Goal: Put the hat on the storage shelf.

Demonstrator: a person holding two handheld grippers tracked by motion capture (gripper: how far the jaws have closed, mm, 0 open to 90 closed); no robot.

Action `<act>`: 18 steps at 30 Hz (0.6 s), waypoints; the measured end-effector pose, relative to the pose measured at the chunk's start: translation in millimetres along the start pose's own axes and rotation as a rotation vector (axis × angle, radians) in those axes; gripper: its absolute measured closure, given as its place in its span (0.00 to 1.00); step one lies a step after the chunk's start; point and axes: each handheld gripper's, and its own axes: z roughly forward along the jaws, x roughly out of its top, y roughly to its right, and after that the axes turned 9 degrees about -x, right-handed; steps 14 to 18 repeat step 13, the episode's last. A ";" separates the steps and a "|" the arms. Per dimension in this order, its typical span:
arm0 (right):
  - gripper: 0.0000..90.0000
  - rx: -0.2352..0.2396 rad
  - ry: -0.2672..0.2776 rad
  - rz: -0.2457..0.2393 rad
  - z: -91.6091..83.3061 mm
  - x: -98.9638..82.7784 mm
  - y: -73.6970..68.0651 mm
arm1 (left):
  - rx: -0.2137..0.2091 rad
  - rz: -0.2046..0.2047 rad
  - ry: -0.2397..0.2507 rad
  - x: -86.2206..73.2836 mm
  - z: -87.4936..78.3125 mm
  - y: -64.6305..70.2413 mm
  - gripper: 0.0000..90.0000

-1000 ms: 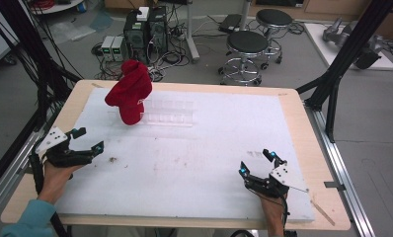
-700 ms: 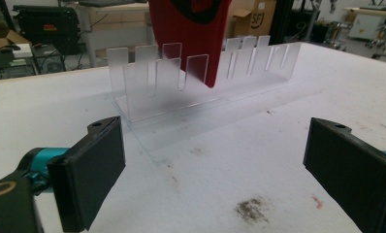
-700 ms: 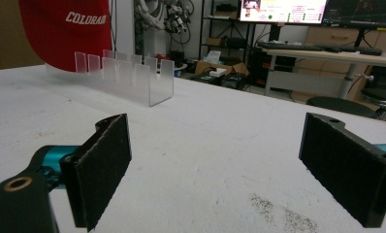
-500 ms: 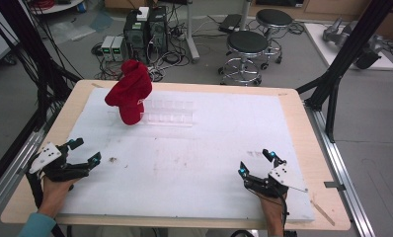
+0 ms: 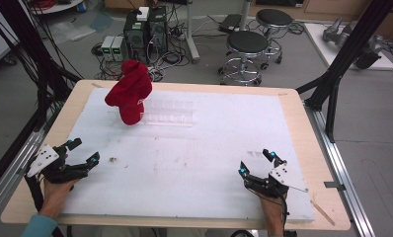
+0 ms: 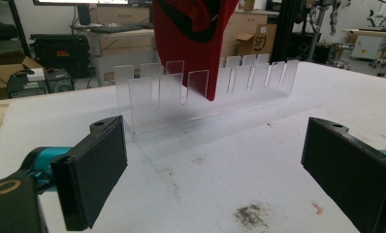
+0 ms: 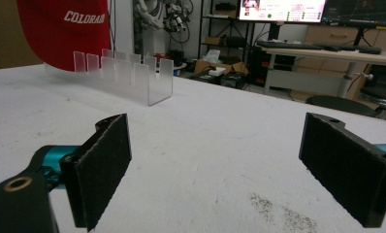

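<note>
White letters on the red cap (image 7: 65,34) read "COLORAD", cut off at the edge of the fabric. A cardboard box (image 6: 252,42) behind the table seems to carry "SF", though it's small.

Your high view looks down and forward over the whole bench (image 5: 194,163). Each tool's camera sits low, near the surface, and all three share the clear rack (image 5: 167,113) (image 6: 205,97) (image 7: 128,73).

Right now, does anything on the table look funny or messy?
Yes. A red fabric cap sits propped on one end of the clear slotted plastic rack, leaning sideways. Small dark crumbs dirty the white table cover.
</note>
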 end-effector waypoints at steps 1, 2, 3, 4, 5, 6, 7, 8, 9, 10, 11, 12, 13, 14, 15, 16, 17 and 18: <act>0.12 0.000 0.000 0.001 0.0 0.0 0.0 | 0.001 -0.001 0.000 0.0 0.1 0.1 0.11; 0.12 0.000 0.000 0.000 0.0 0.0 0.0 | 0.002 -0.001 0.000 0.0 0.1 0.0 0.11; 0.12 0.000 0.001 0.000 -0.1 0.0 0.1 | 0.003 -0.005 0.003 0.0 0.2 -0.2 0.11; 0.12 0.000 0.001 0.000 -0.2 0.0 0.0 | 0.003 -0.006 0.003 0.0 0.1 -0.2 0.11; 0.12 -0.002 0.002 0.001 -0.4 -0.1 0.1 | 0.004 -0.007 0.002 0.0 0.1 -0.2 0.11; 0.12 -0.001 0.003 0.003 -0.4 -0.1 0.1 | 0.004 -0.006 0.003 0.0 0.2 -0.2 0.11; 0.12 0.000 0.003 0.005 -0.6 -0.1 0.1 | 0.005 -0.005 0.002 0.0 0.2 -0.1 0.11; 0.12 -0.001 0.004 0.006 -0.6 -0.3 0.5 | 0.005 -0.005 0.002 0.1 0.2 -0.1 0.11; 0.12 -0.004 0.005 0.008 -0.6 -0.2 0.7 | 0.006 -0.005 0.002 0.1 0.2 -0.1 0.11; 0.12 -0.003 0.007 0.011 -0.4 -0.2 1.1 | 0.008 -0.006 0.002 0.1 0.2 0.0 0.11; 0.12 -0.003 0.008 0.012 -0.5 -0.3 1.2 | 0.008 -0.006 0.003 0.0 0.1 -0.1 0.11; 0.12 -0.003 0.007 0.011 -0.5 -0.3 1.3 | 0.008 -0.007 0.003 0.0 0.1 -0.1 0.11; 0.12 -0.004 0.007 0.012 -0.5 -0.3 1.4 | 0.008 -0.009 0.003 0.0 -0.1 -0.3 0.11; 0.12 -0.004 0.007 0.012 -0.5 -0.3 1.4 | 0.008 -0.009 0.003 0.0 -0.1 -0.3 0.11; 0.12 -0.004 0.007 0.012 -0.5 -0.3 1.4 | 0.008 -0.009 0.003 0.0 -0.1 -0.3 0.11; 0.12 -0.004 0.007 0.012 -0.5 -0.3 1.4 | 0.008 -0.009 0.003 0.0 -0.1 -0.3 0.11; 0.12 -0.004 0.007 0.012 -0.5 -0.3 1.4 | 0.008 -0.009 0.003 0.0 -0.1 -0.3 0.11; 0.12 -0.004 0.007 0.012 -0.5 -0.3 1.4 | 0.008 -0.009 0.003 0.0 -0.1 -0.3 0.11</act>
